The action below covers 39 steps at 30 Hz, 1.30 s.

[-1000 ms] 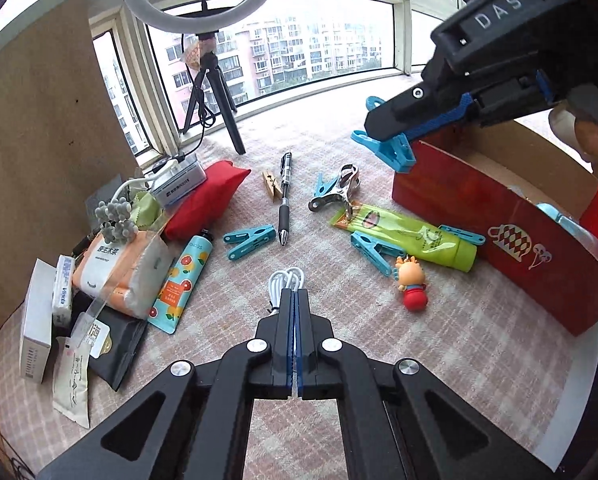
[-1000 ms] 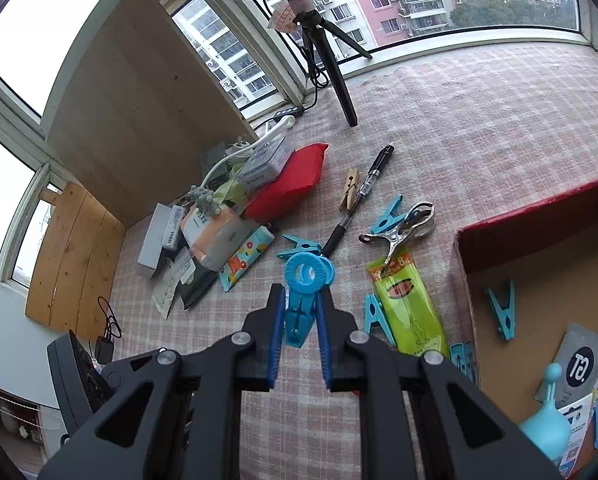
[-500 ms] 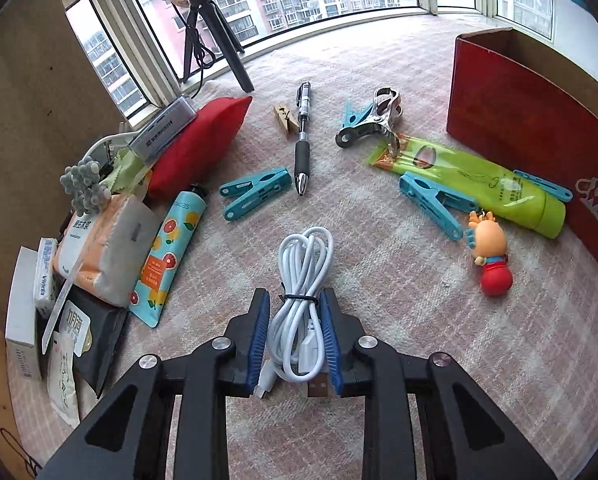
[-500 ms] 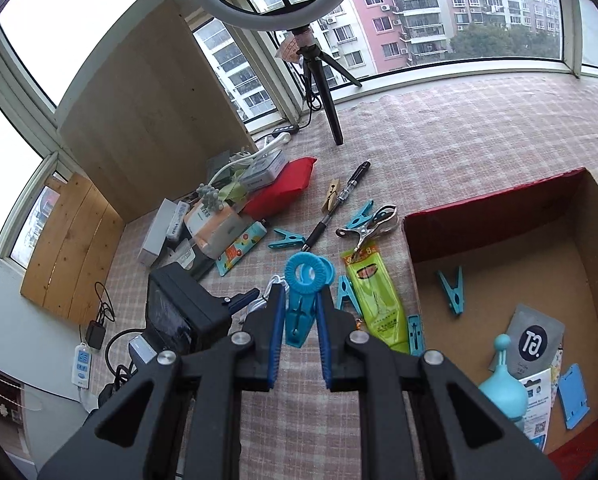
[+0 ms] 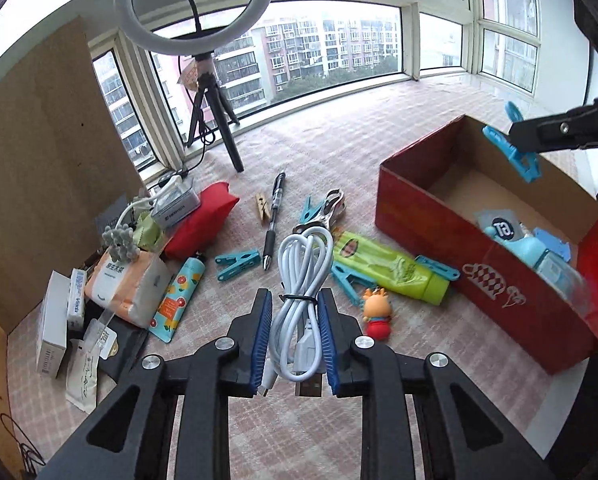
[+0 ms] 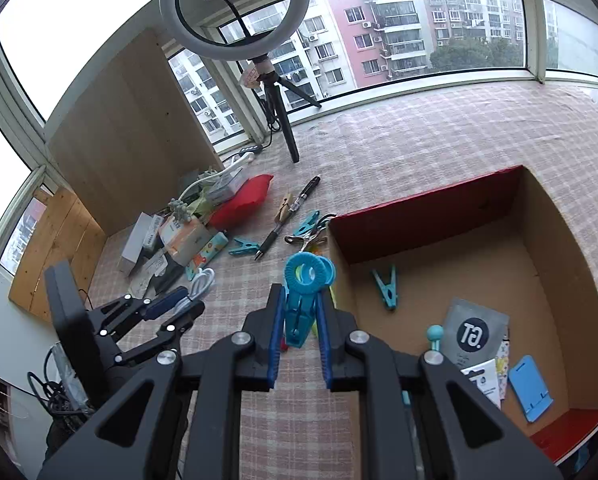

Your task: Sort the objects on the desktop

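My left gripper (image 5: 295, 344) is shut on a coiled white USB cable (image 5: 303, 276) and holds it clear of the checked tablecloth. From the right wrist view, the left gripper (image 6: 179, 304) and the cable (image 6: 203, 280) sit left of the red cardboard box (image 6: 419, 200). My right gripper (image 6: 299, 344) is shut on a blue round-headed clip (image 6: 305, 280) and hovers over the box's left wall. In the left wrist view the right gripper (image 5: 519, 148) and the blue clip (image 5: 515, 156) hang above the red box (image 5: 459, 248).
The box holds a teal peg (image 6: 385, 286), a grey packet (image 6: 475, 334) and a blue stand (image 6: 533, 386). On the cloth lie a pen (image 5: 273, 220), a green tube (image 5: 387, 268), a toy figure (image 5: 377, 312), a metal clip (image 5: 327, 210), a teal peg (image 5: 237, 262) and a red pouch (image 5: 203, 220). A ring-light tripod (image 5: 215, 120) stands behind.
My left gripper opened around the white cable, shut on it and lifted it. My right gripper carried the blue clip rightward to the box.
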Each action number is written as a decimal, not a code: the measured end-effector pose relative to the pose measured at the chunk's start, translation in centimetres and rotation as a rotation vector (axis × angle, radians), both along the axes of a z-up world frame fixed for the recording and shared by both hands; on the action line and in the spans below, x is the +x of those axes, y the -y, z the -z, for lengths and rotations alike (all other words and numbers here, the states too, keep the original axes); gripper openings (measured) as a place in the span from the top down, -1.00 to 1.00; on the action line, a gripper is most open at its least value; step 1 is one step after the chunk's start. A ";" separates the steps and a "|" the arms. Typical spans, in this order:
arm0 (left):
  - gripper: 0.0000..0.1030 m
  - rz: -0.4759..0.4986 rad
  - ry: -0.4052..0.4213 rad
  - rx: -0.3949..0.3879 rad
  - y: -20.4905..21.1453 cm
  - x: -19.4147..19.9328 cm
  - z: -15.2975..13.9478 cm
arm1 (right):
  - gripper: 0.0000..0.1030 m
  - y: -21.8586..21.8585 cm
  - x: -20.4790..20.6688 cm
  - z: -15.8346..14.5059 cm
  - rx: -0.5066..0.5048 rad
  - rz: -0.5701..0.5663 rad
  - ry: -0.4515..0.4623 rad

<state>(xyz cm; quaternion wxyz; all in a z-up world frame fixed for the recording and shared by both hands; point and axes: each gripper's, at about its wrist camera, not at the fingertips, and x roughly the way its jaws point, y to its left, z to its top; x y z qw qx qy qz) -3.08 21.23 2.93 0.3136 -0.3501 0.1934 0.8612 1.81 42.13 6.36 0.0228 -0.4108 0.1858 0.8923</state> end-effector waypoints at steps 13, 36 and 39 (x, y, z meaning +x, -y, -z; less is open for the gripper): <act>0.57 0.145 0.058 0.084 -11.5 6.7 -1.9 | 0.70 -9.4 11.4 1.3 0.082 0.248 0.024; -0.01 0.112 -0.013 0.088 -15.0 10.1 -4.0 | -0.09 -7.4 13.4 -0.9 0.297 0.326 -0.002; -0.01 0.084 -0.020 0.101 -13.3 9.8 -4.6 | -0.09 -6.3 13.1 -1.0 0.313 0.316 -0.006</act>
